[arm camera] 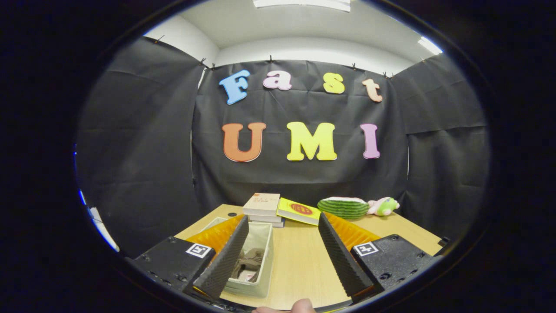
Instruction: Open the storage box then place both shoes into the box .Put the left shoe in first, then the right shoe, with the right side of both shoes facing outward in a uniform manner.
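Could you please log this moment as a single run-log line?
claw: open, holding nothing | storage box: open, by the left finger | shoes: not placed | table: bare between fingers

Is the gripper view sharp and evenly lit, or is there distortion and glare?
Gripper view: strong fisheye bending of the walls; bright ceiling lamps, no glare on the table; sharp books; the open tool holds nothing, the storage box beside its left finger.
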`<state>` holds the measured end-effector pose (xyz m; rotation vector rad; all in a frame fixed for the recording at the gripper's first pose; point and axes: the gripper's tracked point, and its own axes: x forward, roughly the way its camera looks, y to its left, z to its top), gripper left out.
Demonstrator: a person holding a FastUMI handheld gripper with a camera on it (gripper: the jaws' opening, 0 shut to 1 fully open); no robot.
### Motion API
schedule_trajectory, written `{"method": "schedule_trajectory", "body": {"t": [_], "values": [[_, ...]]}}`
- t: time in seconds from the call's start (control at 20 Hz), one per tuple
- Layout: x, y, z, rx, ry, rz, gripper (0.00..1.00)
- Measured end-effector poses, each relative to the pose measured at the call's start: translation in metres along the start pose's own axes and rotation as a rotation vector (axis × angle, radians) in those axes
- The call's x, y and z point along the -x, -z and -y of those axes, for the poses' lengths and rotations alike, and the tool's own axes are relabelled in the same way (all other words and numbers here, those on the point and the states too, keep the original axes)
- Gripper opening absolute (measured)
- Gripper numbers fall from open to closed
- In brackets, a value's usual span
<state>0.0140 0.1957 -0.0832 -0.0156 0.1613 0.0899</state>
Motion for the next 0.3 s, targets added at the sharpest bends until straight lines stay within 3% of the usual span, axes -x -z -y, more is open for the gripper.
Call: {"method": "schedule_trajectory", "body": {"t": [0.3], "values": [[-0.0025, -0.0036, -0.0049, -0.001, 0.001, 0.009, 1.0]]}}
